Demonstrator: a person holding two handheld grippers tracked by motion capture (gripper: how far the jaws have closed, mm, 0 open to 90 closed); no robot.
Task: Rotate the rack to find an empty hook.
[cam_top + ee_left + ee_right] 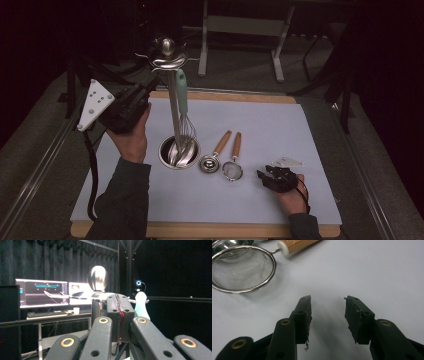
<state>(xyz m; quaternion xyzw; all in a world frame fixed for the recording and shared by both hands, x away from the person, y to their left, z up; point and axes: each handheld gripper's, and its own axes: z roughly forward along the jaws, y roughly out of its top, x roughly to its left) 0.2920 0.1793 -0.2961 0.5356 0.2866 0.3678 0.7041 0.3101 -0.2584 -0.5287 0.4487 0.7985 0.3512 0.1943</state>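
A steel utensil stand [173, 107] with a rounded knob [166, 47] rises from a round steel base [178, 152] on the pale mat. A whisk with a mint handle [181, 90] hangs from the stand's top ring. My left gripper [151, 86] is raised beside that ring, left of the mint handle. In the left gripper view its jaws [118, 305] are pressed together with nothing between them, the knob [98, 278] and mint handle [141, 305] just beyond. My right gripper [263, 175] rests low on the mat, open and empty [328, 305], next to a mesh strainer [240, 271].
A wooden-handled scoop [215, 152] and the wooden-handled strainer [233, 166] lie side by side right of the stand's base. The pale mat [270, 125] covers a wooden board. A metal table frame [242, 25] stands behind; monitors [41, 292] glow beyond the table.
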